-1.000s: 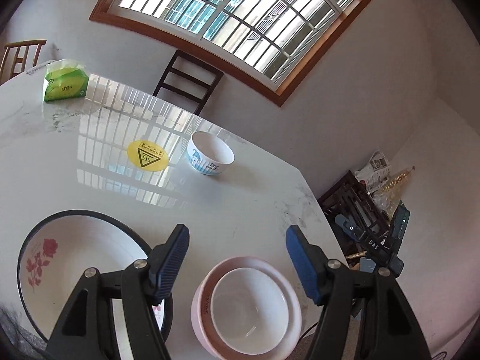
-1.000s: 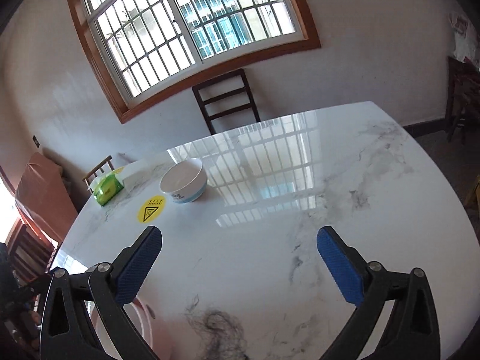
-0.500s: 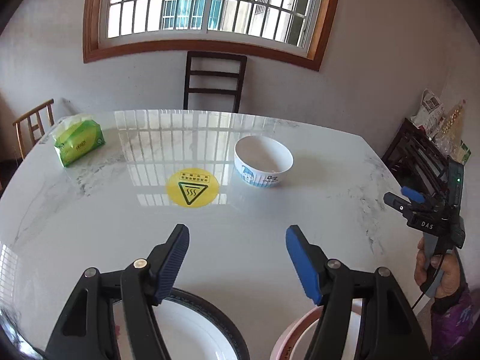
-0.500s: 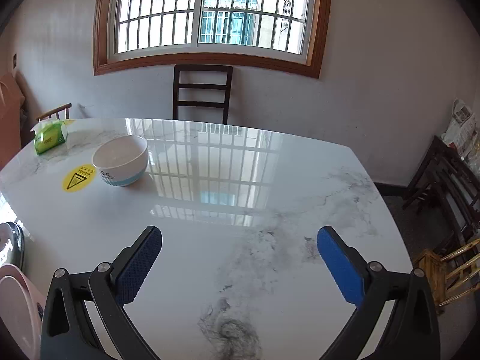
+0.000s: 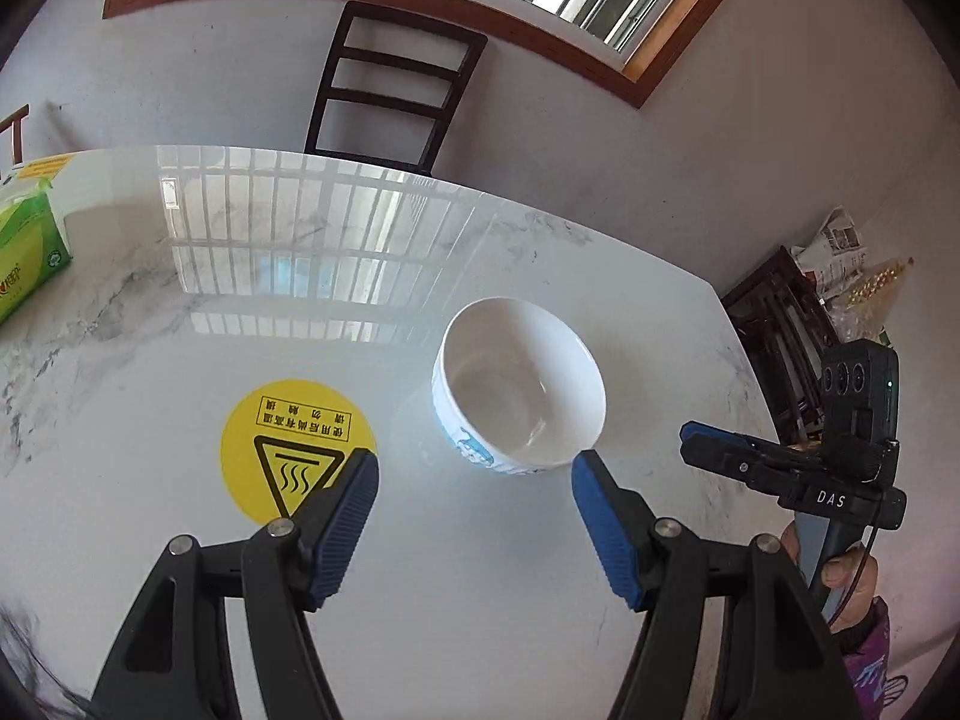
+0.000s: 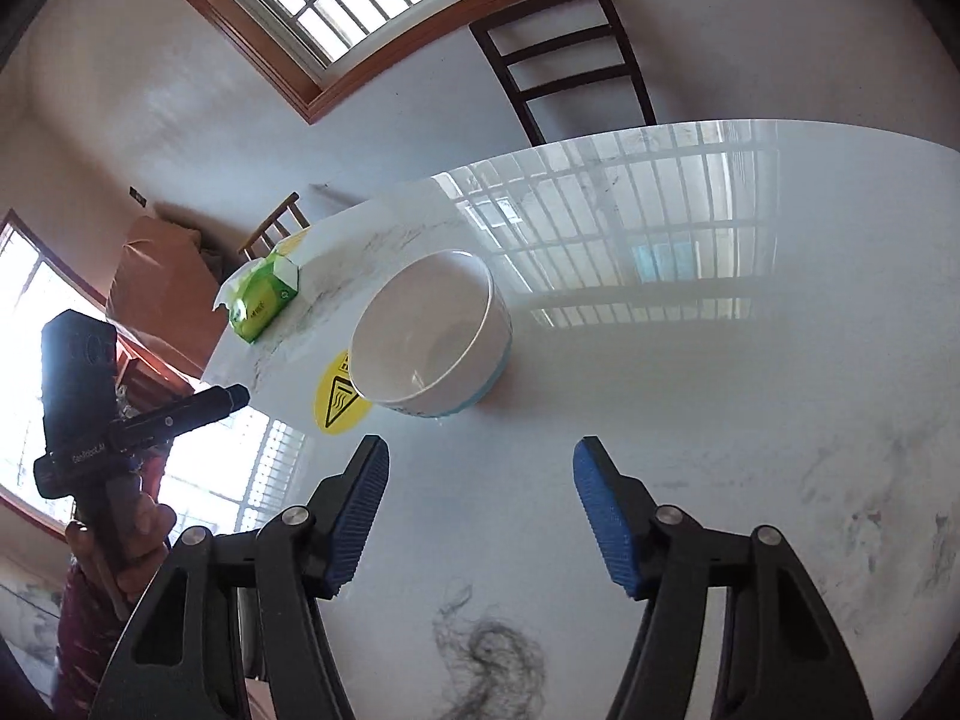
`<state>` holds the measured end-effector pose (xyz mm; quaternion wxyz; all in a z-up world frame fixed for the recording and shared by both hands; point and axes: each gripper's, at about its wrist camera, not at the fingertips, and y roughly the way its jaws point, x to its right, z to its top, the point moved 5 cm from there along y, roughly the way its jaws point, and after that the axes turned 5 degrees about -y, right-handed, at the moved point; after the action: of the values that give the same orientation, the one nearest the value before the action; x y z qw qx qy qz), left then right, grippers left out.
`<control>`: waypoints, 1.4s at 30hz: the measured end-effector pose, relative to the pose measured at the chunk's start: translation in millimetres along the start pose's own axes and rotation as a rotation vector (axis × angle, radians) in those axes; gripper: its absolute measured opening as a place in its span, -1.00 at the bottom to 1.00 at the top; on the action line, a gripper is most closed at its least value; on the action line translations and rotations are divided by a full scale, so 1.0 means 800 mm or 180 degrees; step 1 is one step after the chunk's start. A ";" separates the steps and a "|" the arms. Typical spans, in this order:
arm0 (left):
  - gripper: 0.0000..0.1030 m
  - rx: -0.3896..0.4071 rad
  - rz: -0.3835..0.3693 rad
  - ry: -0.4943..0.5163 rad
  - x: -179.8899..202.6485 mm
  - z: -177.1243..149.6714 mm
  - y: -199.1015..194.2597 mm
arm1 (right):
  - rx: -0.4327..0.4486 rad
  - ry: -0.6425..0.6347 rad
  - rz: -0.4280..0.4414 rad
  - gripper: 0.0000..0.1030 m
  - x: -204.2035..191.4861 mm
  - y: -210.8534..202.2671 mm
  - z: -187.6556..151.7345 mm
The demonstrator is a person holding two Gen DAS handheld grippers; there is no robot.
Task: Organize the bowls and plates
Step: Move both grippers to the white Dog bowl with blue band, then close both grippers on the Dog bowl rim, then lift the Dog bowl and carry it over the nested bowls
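Both grippers hang over the marble table (image 5: 180,312) with nothing between their blue pads. Left gripper (image 5: 474,483) stands parted and empty, its pads clear of everything; the right gripper (image 6: 480,474) is closing its jaws on bare air, touching nothing.

One white bowl (image 5: 519,399) with a blue pattern on its outer wall sits upright on the table, mouth facing up; being round, it has no long axis to speak of. In the left wrist view it lies at about 12 o'clock from the left gripper, just ahead of the fingertips and a little toward the right pad. In the right wrist view the bowl (image 6: 429,339) sits at roughly 11 o'clock from the right gripper, close ahead but apart.

At the bowl's 9 o'clock in the left view, a yellow round warning sticker (image 5: 297,450) lies flat on the table. A green tissue pack (image 5: 27,252) rests far off near the left edge. Toward 3 o'clock the table's edge runs near the bowl; toward 12 o'clock the tabletop lies bare up to a dark chair (image 5: 390,84) at the far rim.
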<state>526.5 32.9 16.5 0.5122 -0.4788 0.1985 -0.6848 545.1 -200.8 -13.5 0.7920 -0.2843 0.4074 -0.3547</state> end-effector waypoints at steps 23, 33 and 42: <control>-0.71 -0.0321 0.0434 -0.0018 -0.007 0.008 0.108 | -0.0321 0.0042 -0.0295 -0.73 -0.001 0.094 0.047; -0.69 -0.0165 0.0397 0.0043 0.042 -0.051 0.017 | -0.0243 0.0156 -0.0063 -0.78 -0.025 0.024 0.011; -0.69 0.0077 0.0302 0.0242 0.094 -0.122 -0.089 | -0.0052 0.0048 0.0094 -0.76 -0.097 -0.078 -0.051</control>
<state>404.7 -27.0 59.9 0.5418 -0.4364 0.2320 -0.6798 457.7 -182.4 45.9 0.7917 -0.2821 0.4205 -0.3418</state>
